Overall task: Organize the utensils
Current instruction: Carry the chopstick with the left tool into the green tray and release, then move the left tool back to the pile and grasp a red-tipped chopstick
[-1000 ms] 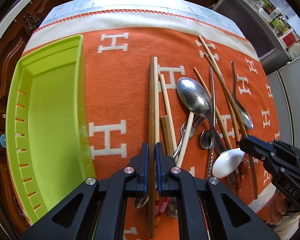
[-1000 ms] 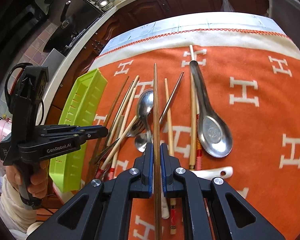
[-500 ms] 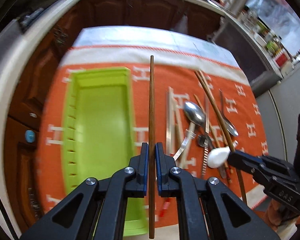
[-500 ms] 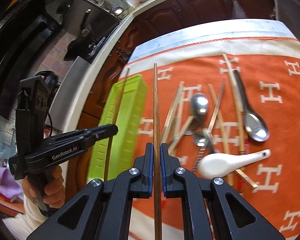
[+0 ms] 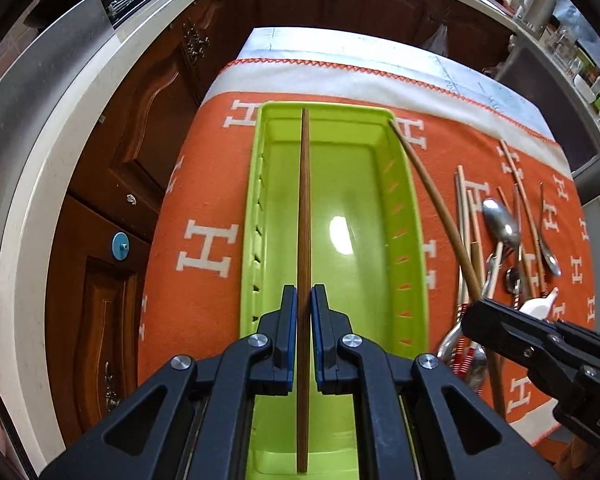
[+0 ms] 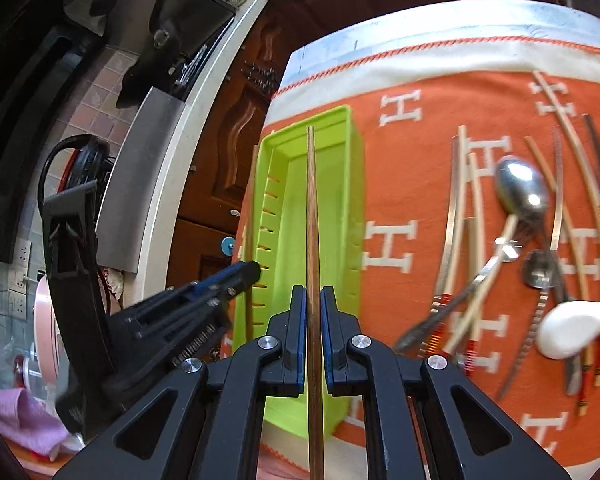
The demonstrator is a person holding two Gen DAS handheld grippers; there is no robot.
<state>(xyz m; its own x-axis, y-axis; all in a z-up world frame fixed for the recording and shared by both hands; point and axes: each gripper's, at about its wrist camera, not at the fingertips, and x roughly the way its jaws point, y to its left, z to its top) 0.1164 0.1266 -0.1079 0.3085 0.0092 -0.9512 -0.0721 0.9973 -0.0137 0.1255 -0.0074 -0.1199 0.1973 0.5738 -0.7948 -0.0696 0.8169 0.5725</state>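
Each gripper was clamped on one dark wooden chopstick. The left gripper (image 5: 303, 320) held its chopstick (image 5: 303, 216) pinched between closed blue pads, the stick running up the centre of the left view, directly over the green tray (image 5: 414, 240). The right gripper (image 6: 315, 320) gripped the second chopstick (image 6: 313, 216) the same way, its stick lying across the tray's long axis in the centre of the right view.

A second ago both grippers sat low in the utensil pile with the tray off at the left edge of the left view. Half a second ago they had lifted and begun swinging toward it. By this moment the tray filled the middle of both views, and the pile (image 5: 512, 240) of spoons, forks and chopsticks had slid to the right side of each frame, resting on the orange cloth (image 5: 204, 248). In the left view the right gripper's chopstick arced from lower right up toward the tray's far right corner.

The tray looked bare inside, so this pair would likely be the first items sorted. The carry seemed nearly done; what remained was probably lowering and releasing both sticks lengthwise. Height above the tray floor could not be judged.
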